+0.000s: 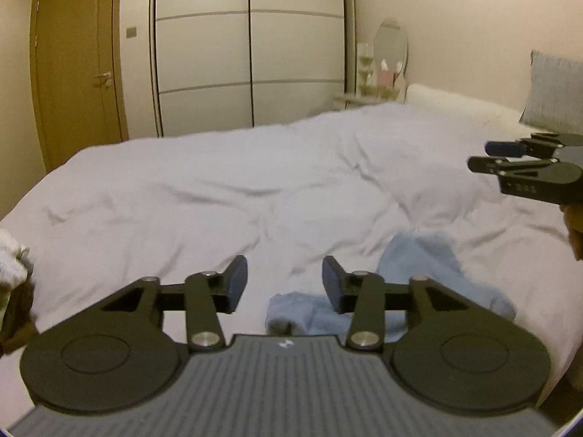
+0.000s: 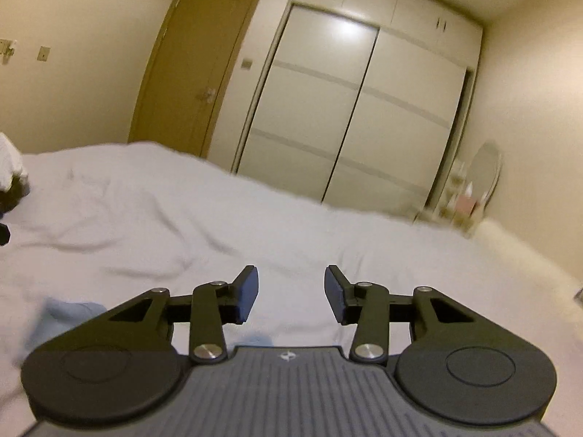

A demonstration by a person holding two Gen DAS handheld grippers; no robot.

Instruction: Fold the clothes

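A light blue garment (image 1: 430, 273) lies crumpled on the white bed cover (image 1: 226, 196), near its front edge. My left gripper (image 1: 285, 284) is open and empty, held just above the garment's left part. My right gripper (image 2: 291, 293) is open and empty above the bed cover; it also shows in the left wrist view (image 1: 481, 156) at the far right, raised above the bed. In the right wrist view the blue garment (image 2: 62, 318) shows only as a patch at the lower left, partly hidden behind the gripper.
A white pillow (image 1: 455, 103) and a grey cushion (image 1: 557, 91) lie at the bed's head on the right. A white wardrobe (image 1: 251, 51), a wooden door (image 1: 76, 65) and a small table with an oval mirror (image 1: 390, 45) stand behind the bed. White fabric (image 1: 11, 258) shows at the left edge.
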